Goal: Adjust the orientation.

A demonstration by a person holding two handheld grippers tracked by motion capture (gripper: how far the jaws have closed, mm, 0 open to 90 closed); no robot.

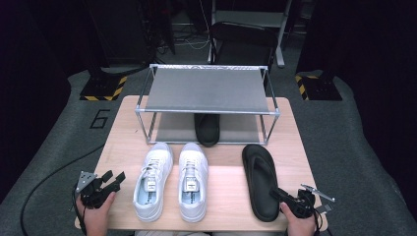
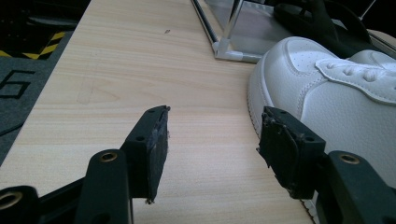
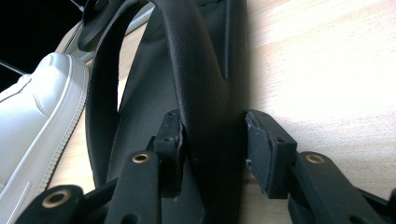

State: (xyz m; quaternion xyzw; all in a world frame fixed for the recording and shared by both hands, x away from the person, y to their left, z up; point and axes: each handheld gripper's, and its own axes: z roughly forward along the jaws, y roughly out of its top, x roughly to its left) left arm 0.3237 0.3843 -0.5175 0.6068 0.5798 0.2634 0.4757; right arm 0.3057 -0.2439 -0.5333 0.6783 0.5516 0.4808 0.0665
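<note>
A black flip-flop point(image 1: 260, 181) lay on the right part of the wooden table point(image 1: 226, 196), toe toward the rack point(image 1: 206, 91) and heel near the person's edge. The right gripper point(image 1: 281, 195) sat at its heel end, held in the right hand point(image 1: 299, 222). In the right gripper view the flip-flop's point(image 3: 201, 93) right edge and strap stood between the jaws of the right gripper point(image 3: 213, 142): the left pad lay against the strap, while the right pad stood a little off the sole's edge with a slim gap showing. The jaws were partly spread around the flip-flop, and a firm clamp could not be told for certain; the grip looked loose.

The left gripper point(image 1: 114, 178) rested at the table's left front, held in the left hand point(image 1: 96, 211), just beside the left sneaker point(image 1: 151, 179). In the left gripper view its jaws stood wide apart over bare wood, the left gripper point(image 2: 212, 135) holding nothing, with the sneaker point(image 2: 327, 93) close by the right-hand jaw.

A second white sneaker point(image 1: 193, 179) stood next to the first, both toes toward the rack. The metal rack stood at the table's far side with a grey upper shelf. On its lower shelf lay a second black flip-flop point(image 1: 206, 129), toe end poking out toward the sneakers.
</note>
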